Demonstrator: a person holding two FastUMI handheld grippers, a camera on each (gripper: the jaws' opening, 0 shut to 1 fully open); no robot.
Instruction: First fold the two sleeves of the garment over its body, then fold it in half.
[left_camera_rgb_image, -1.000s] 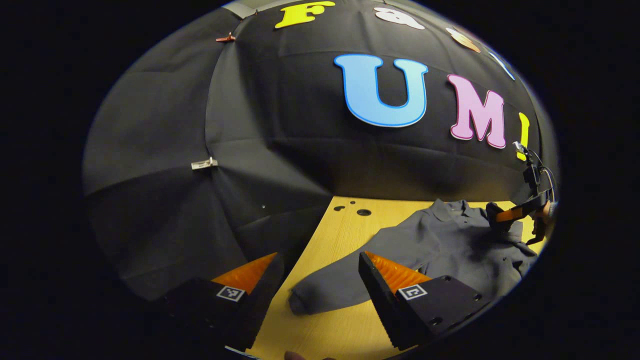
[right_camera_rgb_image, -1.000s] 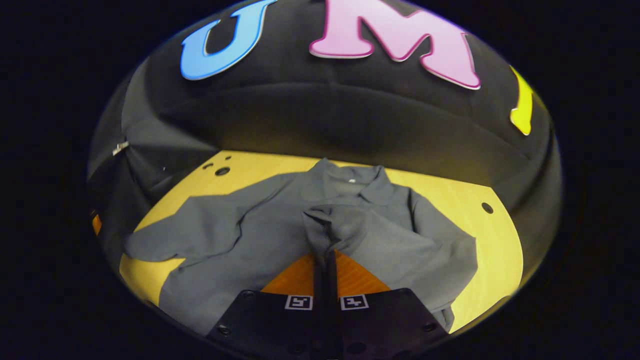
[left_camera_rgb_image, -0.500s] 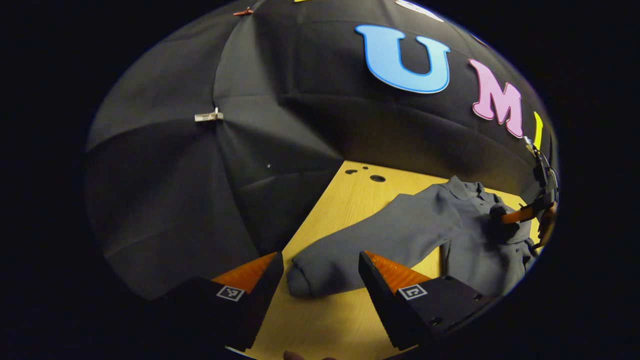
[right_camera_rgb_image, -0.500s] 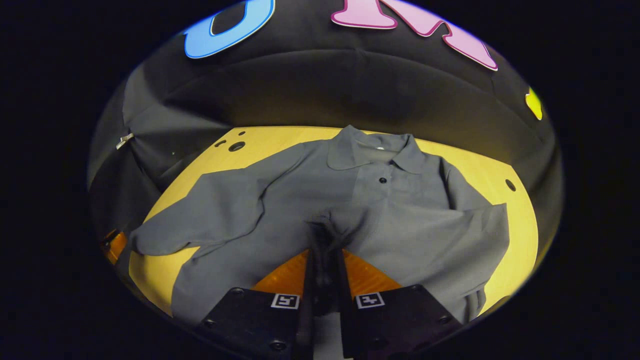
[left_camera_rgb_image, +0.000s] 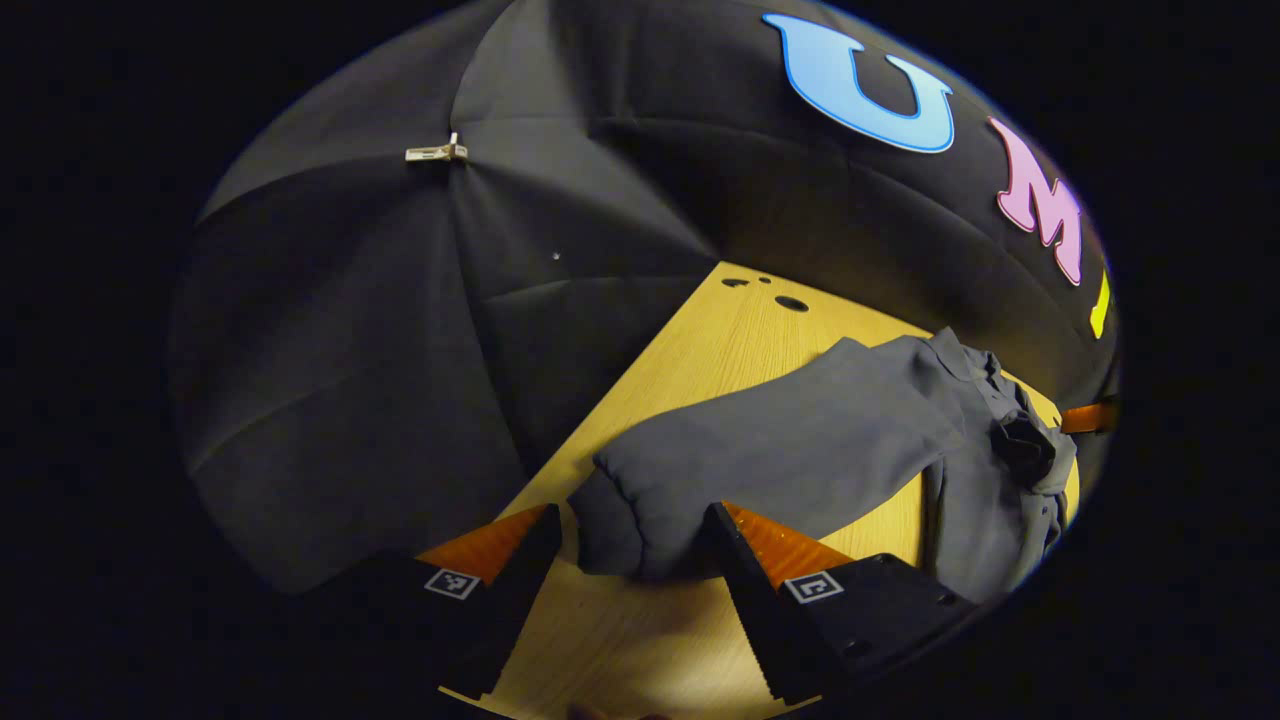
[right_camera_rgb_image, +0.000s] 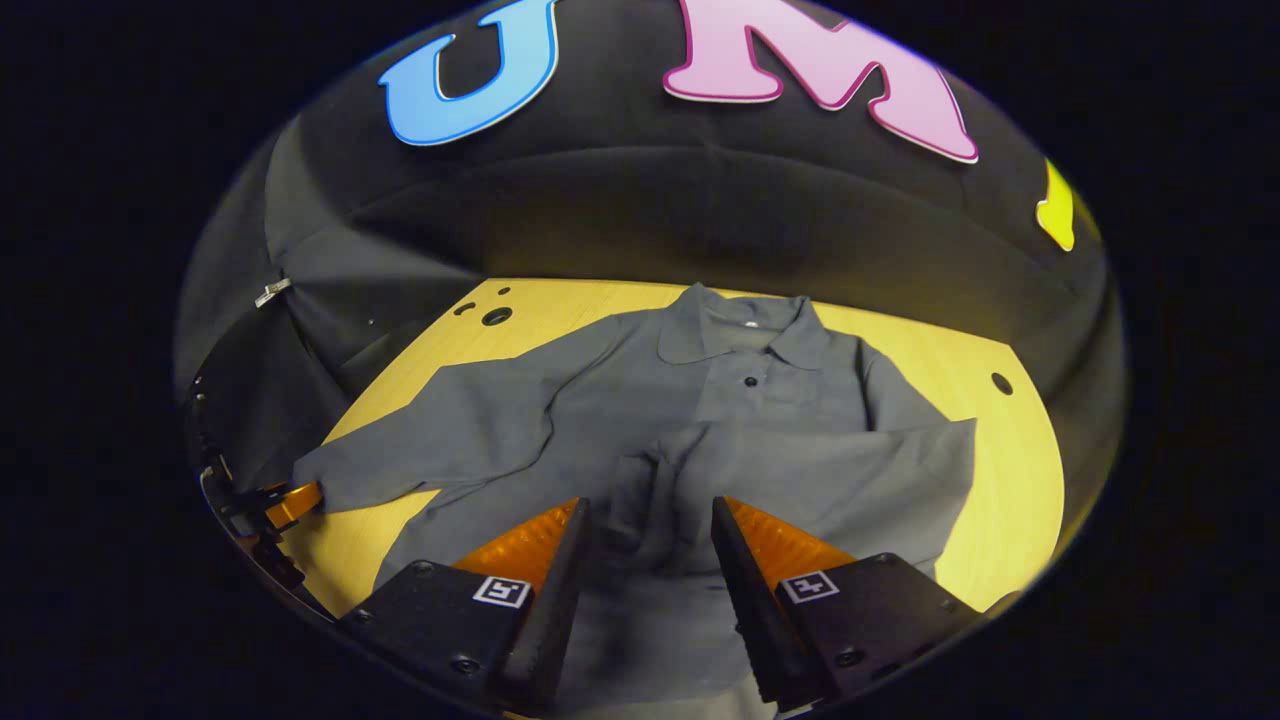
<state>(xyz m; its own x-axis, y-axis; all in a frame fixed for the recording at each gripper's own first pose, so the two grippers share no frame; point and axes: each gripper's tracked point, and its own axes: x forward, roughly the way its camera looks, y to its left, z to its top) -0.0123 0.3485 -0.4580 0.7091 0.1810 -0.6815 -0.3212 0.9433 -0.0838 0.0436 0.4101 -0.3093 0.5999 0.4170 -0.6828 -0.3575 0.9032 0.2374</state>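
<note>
Shirt (right_camera_rgb_image: 700, 400) lies face up across the wooden table (right_camera_rgb_image: 1010, 440), collar toward the far edge, one sleeve (right_camera_rgb_image: 830, 470) already folded over its body.

Nearest, the left gripper (left_camera_rgb_image: 630, 540) is spread wide around the other sleeve's cuff (left_camera_rgb_image: 615, 505) near the table's left edge, not pinching it. The right gripper (right_camera_rgb_image: 648, 540) is open above the folded sleeve's end, gripping nothing. The cloth looks light, soft and floppy; the cuff looks the best place to pinch.

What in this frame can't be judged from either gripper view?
- Shirt hem: right gripper view, hidden behind the right gripper.
- Cuff contact: left gripper view, unclear whether the open left gripper touches it.
- Folded sleeve end: left gripper view, cut off at the edge.
</note>
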